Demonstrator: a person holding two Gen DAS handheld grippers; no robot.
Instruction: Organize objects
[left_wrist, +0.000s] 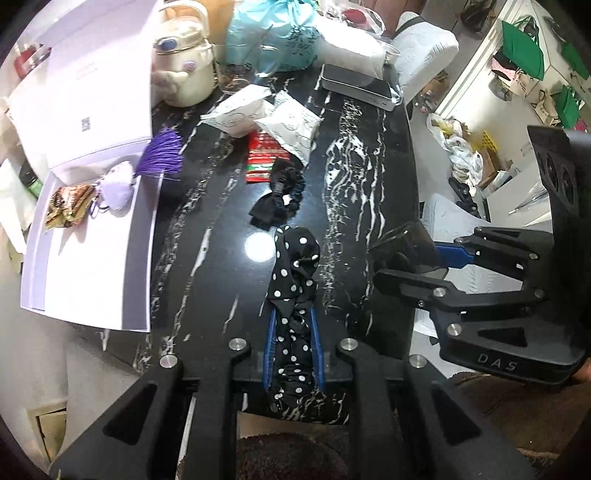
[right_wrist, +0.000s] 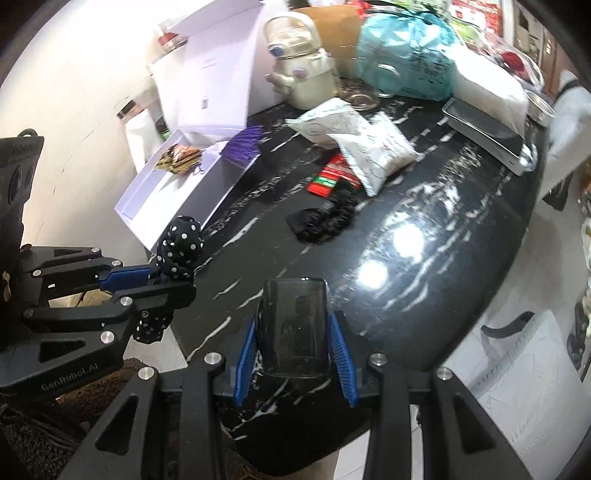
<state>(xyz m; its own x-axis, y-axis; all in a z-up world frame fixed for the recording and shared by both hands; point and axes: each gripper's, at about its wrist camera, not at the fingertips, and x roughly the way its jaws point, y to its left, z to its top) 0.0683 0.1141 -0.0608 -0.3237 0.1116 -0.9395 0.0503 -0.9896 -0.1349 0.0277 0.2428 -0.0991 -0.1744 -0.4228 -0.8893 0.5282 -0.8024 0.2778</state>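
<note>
Gripping polka-dot scrunchie (left_wrist: 293, 295), left gripper (left_wrist: 293, 354); right gripper (right_wrist: 295, 332) clamps dark case (right_wrist: 295, 326); black scrunchie (left_wrist: 280, 195) ahead

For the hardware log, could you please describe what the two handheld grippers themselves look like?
Both match: the left gripper and right gripper have matte black angular linkage arms with triangular cut-outs, joined by round silver pivot bolts. Their jaws carry bright blue ribbed pads. Seen from the other camera, the right gripper's side reads "DAS" and the left gripper's side reads "GenRobot.AI". No cables or sleeves are visible.
</note>
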